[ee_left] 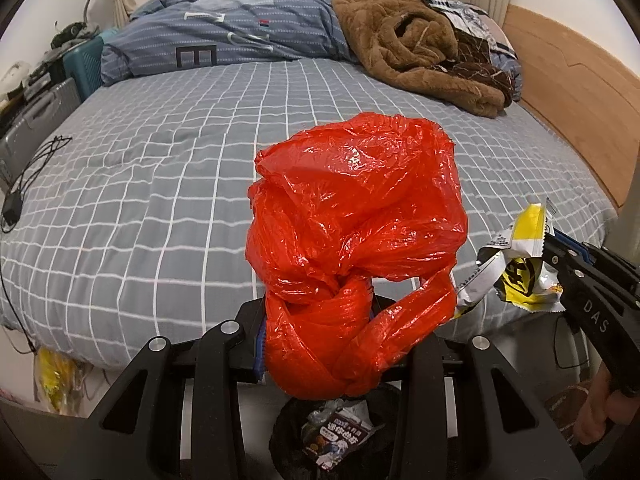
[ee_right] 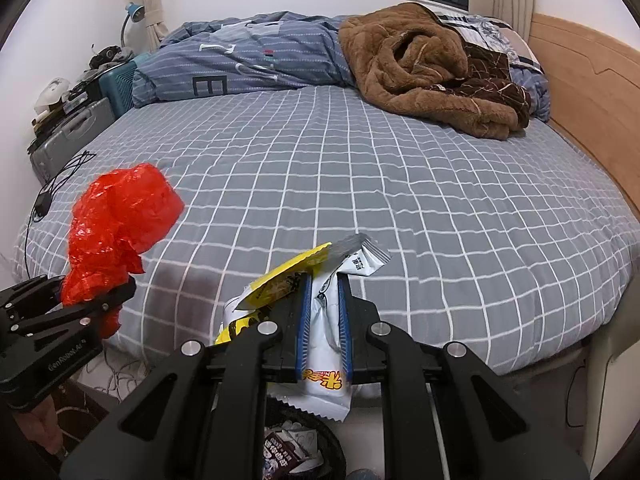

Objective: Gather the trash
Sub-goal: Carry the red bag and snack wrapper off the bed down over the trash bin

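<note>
Black mesh rims the trash bin (ee_left: 296, 456) at six o'clock in the left wrist view, directly below the left gripper (ee_left: 320, 344); crumpled wrappers, one dark with printed characters, lie inside it. The same bin (ee_right: 332, 440) shows at six o'clock in the right wrist view, beneath the right gripper (ee_right: 324, 336).

The left gripper's jaws are closed on the knotted neck of a red plastic bag (ee_left: 352, 216), whose crinkled body balloons upward and fills the frame centre. From the right wrist camera that bag (ee_right: 116, 224) sits at nine o'clock, rising out of the left gripper (ee_right: 100, 300).

The right gripper's blue-padded jaws stand narrow, pinching a white and yellow snack wrapper (ee_right: 324, 340) that sticks out past the fingertips toward twelve o'clock and hangs down over the bin. In the left wrist view the wrapper (ee_left: 516, 264) appears at three o'clock, clamped in the right gripper (ee_left: 552, 256), just beside the bag's loop handle.

Beyond both tools spreads a bed (ee_right: 400, 184) with a grey, white-gridded sheet. A black cable (ee_left: 36, 172) lies on it at nine o'clock. Farther back, at twelve o'clock, a blue striped duvet (ee_left: 240, 28) is bunched up, and a brown fleece blanket (ee_left: 416, 44) is heaped at one o'clock, next to the wooden headboard (ee_left: 568, 80). A grey suitcase (ee_right: 68, 136) stands at ten o'clock beside the bed.
</note>
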{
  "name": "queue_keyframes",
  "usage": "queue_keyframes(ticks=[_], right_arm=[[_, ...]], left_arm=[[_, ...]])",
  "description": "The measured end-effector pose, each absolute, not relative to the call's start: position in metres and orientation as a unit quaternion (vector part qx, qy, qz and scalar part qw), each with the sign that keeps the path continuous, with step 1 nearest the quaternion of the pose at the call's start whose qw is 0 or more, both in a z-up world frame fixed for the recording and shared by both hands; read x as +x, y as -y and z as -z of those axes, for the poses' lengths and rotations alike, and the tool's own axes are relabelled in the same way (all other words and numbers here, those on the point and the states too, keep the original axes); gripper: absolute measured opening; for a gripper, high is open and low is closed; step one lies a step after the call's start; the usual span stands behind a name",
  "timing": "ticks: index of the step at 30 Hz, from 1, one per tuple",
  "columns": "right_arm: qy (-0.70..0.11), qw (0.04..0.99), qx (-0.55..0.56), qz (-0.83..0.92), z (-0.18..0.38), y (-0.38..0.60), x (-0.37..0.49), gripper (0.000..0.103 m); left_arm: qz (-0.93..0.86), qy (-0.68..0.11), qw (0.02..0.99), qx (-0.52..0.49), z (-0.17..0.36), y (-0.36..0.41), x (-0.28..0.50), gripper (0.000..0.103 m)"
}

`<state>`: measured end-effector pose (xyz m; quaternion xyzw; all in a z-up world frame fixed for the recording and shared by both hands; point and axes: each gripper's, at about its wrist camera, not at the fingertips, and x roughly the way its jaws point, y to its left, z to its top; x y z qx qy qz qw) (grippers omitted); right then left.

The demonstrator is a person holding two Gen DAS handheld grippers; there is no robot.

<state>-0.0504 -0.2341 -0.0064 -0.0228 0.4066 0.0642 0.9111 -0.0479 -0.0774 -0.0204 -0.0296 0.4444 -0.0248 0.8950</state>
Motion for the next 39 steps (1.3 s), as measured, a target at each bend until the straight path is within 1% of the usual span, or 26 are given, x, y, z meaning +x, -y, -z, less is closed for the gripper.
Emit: queue_keyframes(ticks=[24,39], right_arm=[[-0.441,0.893,-0.037,-0.077,0.034,0.217,-0.118,0.012],[-0.479,0.871,-0.051,-0.093,0.063,0.196,-0.152,0.012]], left_arm=[[0.023,-0.479,0.877,-0.03,0.05,0.076,-0.122,0.036],[0.022,-0.512,0.858,-0.041,0.076,0.074,-0.155,0.036]])
